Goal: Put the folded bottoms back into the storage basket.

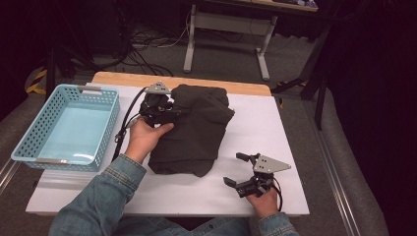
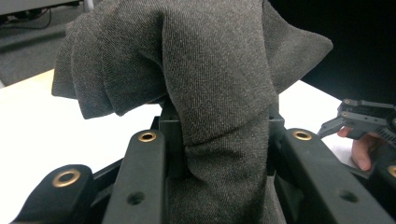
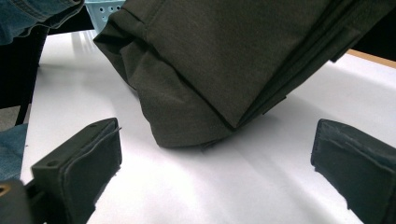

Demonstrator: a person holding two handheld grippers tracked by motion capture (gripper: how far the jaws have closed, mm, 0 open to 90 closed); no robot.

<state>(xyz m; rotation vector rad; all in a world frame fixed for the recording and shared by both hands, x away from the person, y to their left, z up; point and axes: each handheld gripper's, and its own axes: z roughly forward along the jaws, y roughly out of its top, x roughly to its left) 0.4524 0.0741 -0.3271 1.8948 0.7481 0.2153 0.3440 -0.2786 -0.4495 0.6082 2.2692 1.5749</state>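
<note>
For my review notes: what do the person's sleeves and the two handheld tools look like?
Both forearms wear blue denim sleeves with buttoned cuffs. The left tool and right tool are black, each topped by a grey three-cornered plate with small holes. A black cable trails from the left tool. The left tool's jaw links carry brass-coloured rivets; the right tool's pads are dark and blocky.

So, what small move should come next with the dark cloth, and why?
Probably the left gripper should carry its pinched fold toward the basket. It is shut on a bunch of the cloth, whose far part is raised, while the near part lies on the table. The right gripper is open and apart from the cloth, and the basket has nothing in it.
</note>
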